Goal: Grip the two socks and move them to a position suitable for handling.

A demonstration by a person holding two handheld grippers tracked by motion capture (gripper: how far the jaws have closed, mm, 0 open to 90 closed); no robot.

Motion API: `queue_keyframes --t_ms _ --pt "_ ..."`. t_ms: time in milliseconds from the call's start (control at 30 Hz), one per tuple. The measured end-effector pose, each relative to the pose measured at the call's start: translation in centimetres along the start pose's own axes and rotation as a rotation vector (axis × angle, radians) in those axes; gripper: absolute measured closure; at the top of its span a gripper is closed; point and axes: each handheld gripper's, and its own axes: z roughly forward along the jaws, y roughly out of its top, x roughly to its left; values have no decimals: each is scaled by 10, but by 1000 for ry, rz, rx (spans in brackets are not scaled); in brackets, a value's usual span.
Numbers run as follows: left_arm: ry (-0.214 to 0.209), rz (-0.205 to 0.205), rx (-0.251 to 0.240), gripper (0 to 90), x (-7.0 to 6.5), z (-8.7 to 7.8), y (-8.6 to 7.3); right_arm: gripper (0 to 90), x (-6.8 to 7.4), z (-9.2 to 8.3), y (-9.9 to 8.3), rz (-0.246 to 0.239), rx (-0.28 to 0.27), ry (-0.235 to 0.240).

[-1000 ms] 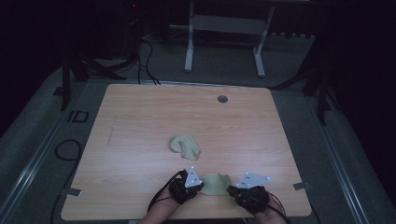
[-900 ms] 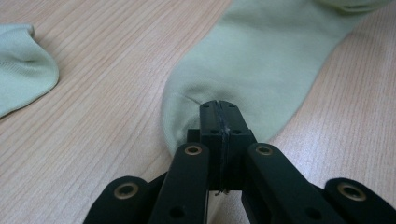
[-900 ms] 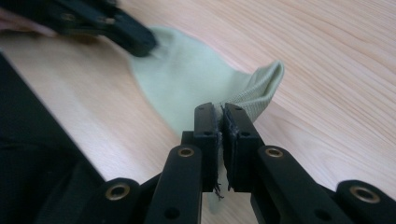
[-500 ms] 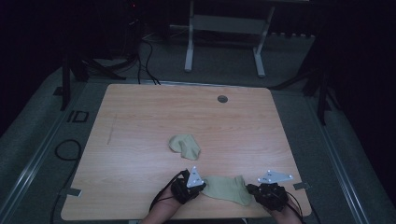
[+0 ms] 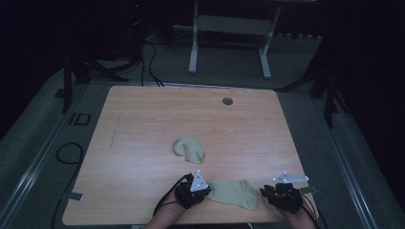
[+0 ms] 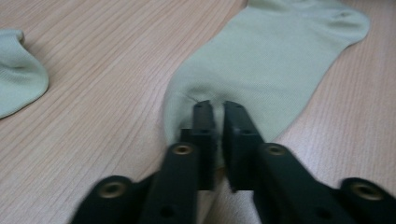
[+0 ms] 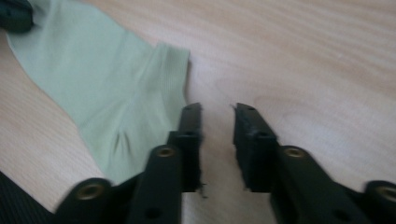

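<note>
A pale green sock (image 5: 234, 193) lies stretched flat near the table's front edge, between my two grippers. My left gripper (image 5: 206, 191) is at its left end. In the left gripper view its jaws (image 6: 217, 108) have just been opening and stand a narrow gap apart, with puckered sock fabric (image 6: 271, 60) at the tips. My right gripper (image 5: 264, 193) is just off the sock's right end. Its jaws (image 7: 217, 109) have just been opening and stand apart over bare wood, the sock's cuff (image 7: 107, 79) beside the left jaw. A second, crumpled sock (image 5: 189, 149) (image 6: 18, 79) lies farther back.
The wooden table (image 5: 143, 124) has a round cable hole (image 5: 228, 101) near its far edge. Behind the table stands a white metal frame (image 5: 229, 28), with cables (image 5: 148, 52) on the dark floor. Both hands are close to the front edge.
My right gripper has moved right along the front edge, drawing the sock out flat, and now stands off its end. The left gripper has stayed in place.
</note>
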Motion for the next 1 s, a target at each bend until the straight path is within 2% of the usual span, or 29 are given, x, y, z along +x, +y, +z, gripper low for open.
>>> queue_keyframes --t_ms 67,167,333,467,567,700,833,933,1000 --pt "-6 -19 -23 677 1 -4 1 608 1 -1 6 -1 -10 11" --pt "41 -26 -52 528 1 -13 2 511 4 2 14 -15 -21 25" --pt "65 -44 -68 495 8 -27 -7 452 16 15 35 -74 -19 54" --pt "66 -66 -76 487 13 -36 -18 439 27 27 56 -113 -21 68" --pt "68 -101 -101 482 18 -43 -25 416 34 38 72 -144 -13 79" --pt "84 -115 -122 380 22 -53 -30 403 41 49 92 -169 -17 96" --pt "100 -146 -135 267 27 -61 -36 403 53 59 115 -193 -18 111" --pt "131 -160 -147 228 31 -69 -43 403 64 69 134 -224 2 134" --pt "142 -181 -148 163 33 -72 -45 401 72 78 144 -244 13 136"
